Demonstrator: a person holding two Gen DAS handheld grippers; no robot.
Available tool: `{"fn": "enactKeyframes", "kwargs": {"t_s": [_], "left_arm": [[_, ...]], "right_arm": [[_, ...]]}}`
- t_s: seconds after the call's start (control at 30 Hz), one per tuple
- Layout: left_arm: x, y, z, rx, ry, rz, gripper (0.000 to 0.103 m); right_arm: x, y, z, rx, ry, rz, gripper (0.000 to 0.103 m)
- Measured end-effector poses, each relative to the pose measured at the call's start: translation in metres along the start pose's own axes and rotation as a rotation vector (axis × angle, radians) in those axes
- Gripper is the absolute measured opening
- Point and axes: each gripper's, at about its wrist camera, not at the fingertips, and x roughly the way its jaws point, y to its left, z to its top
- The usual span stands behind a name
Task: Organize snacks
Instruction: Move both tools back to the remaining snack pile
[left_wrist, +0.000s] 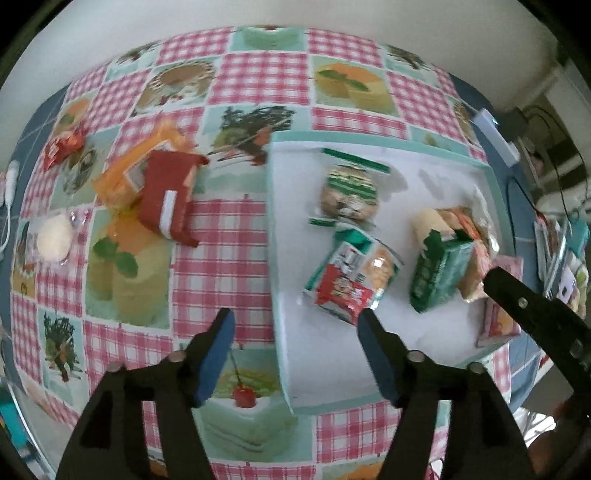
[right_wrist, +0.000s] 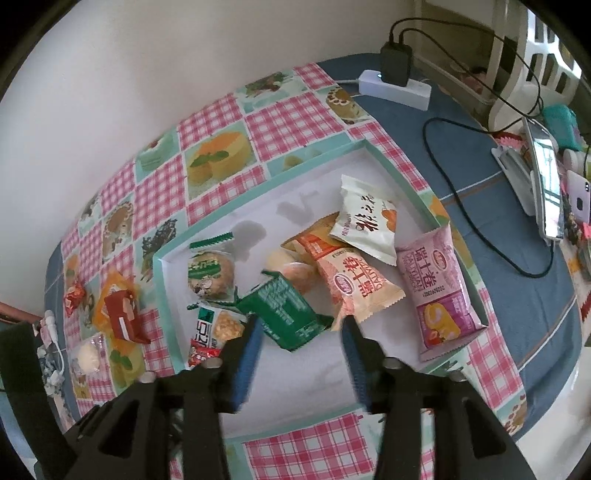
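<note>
Left jaws: left gripper (left_wrist: 295, 325) stands spread, nothing between the blue pads; the right pad tip sits at the edge of a red-and-green snack pack (left_wrist: 351, 280), contact unclear.
Ahead of left jaws: white tray (left_wrist: 291, 258) with teal rim, a round cookie pack (left_wrist: 349, 192) further ahead, a green packet (left_wrist: 439, 273) off to the right.
Left of left jaws: checked tablecloth (left_wrist: 221, 240) with a dark red packet (left_wrist: 168, 199), an orange wrapper (left_wrist: 125, 173) and a small red candy (left_wrist: 64, 146) well apart from the tray.
Right jaws: right gripper (right_wrist: 299, 332) stands partly spread, pads clear of any snack; the green packet (right_wrist: 288, 310) lies just ahead between the tips.
Ahead of right jaws: peach packet (right_wrist: 351, 284), white packet (right_wrist: 365, 225), pink packet (right_wrist: 441, 291) leaning over the tray (right_wrist: 295, 384) rim to the right.
Surface and room: blue cloth (right_wrist: 517, 295) beyond the tablecloth, power strip (right_wrist: 395, 88) with black charger, white wall (right_wrist: 110, 74) behind.
</note>
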Motion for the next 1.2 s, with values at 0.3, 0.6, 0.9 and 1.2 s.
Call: {"fn": "enactKeyframes", "kwargs": {"t_s": [0.3, 0.6, 0.9, 1.2], "left_arm": [[0.002, 0.023, 0.005, -0.077, -0.029, 0.08, 0.094], [0.0, 0.049, 0.011, -0.156, -0.06, 0.123, 0.095], [-0.014, 0.079, 0.018, -0.195, -0.164, 0.182, 0.095], [-0.02, 0.113, 0.023, -0.256, -0.215, 0.205, 0.095]], "right_arm": [[0.008, -0.002, -0.001, 0.012, 0.015, -0.03, 0.085], [0.015, 0.007, -0.003, -0.037, 0.019, -0.033, 0.103], [0.015, 0.03, -0.007, -0.131, -0.017, -0.03, 0.103], [0.01, 0.056, -0.014, -0.228, -0.124, -0.004, 0.103]]}}
